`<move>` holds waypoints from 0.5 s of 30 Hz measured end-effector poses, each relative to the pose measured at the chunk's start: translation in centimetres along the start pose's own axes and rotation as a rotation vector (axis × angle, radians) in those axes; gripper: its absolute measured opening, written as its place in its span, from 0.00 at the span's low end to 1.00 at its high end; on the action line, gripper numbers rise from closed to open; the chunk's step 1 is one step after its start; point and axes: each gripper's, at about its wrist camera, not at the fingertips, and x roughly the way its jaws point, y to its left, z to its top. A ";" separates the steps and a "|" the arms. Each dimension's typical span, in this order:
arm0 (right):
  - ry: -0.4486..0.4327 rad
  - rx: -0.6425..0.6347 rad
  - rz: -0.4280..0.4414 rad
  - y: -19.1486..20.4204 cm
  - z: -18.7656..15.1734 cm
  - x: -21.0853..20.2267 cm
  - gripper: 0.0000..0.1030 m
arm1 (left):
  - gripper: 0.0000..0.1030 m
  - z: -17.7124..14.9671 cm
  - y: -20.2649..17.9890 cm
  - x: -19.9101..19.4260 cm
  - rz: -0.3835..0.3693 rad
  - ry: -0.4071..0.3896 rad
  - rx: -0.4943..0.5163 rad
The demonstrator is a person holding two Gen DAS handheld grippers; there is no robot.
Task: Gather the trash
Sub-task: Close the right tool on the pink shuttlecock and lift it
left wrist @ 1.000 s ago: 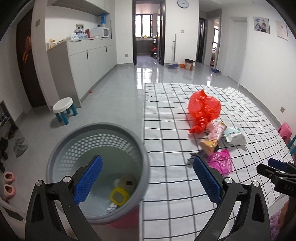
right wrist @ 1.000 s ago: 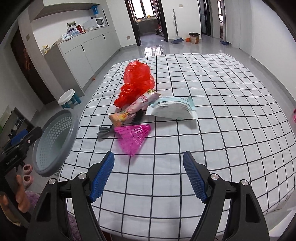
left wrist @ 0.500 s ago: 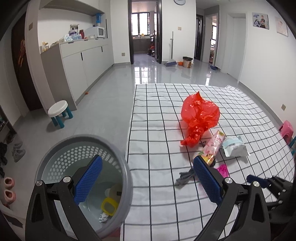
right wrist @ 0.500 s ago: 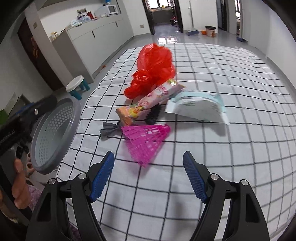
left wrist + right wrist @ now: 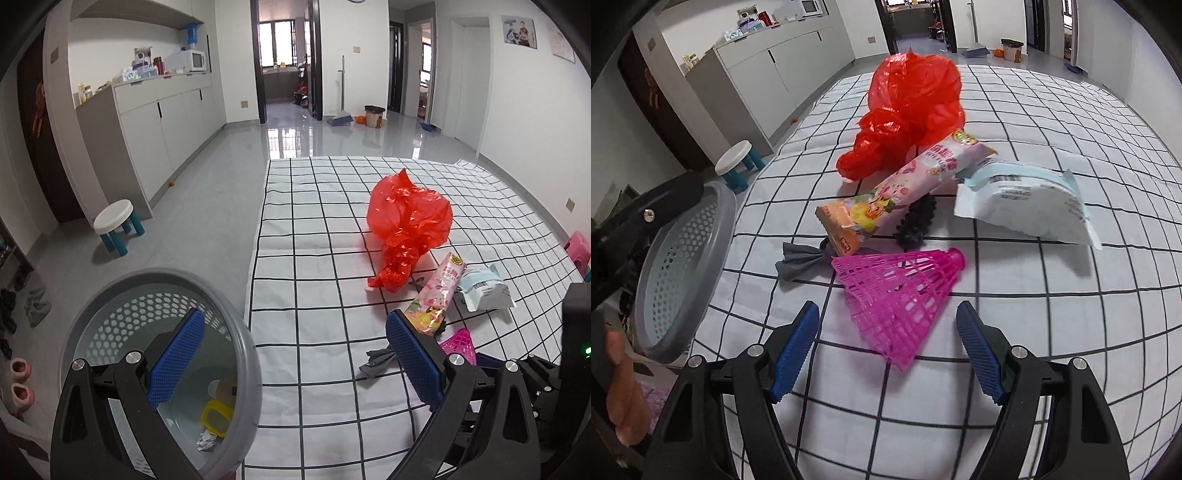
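The pink shuttlecock [image 5: 905,295] is found on the checked cloth [image 5: 1071,314], just beside the snack wrapper [image 5: 897,188], its wide skirt turned toward the right gripper [image 5: 888,354], whose jaws are spread wide and empty. A light closure across the flimsy lattice skirt would be best, so it is not crushed. The left gripper [image 5: 291,365] is likewise held wide open, with nothing between its pads, above the grey basket [image 5: 242,354]

wrapper [image 5: 886,199] behind shuttlecock [image 5: 897,295], near cloth [image 5: 886,424] bare
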 end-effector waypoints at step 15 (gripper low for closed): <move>-0.050 -0.058 -0.198 1.6 0.9 1.8 0.73 | 0.94 -0.3 1.0 0.9 0.003 0.023 -0.032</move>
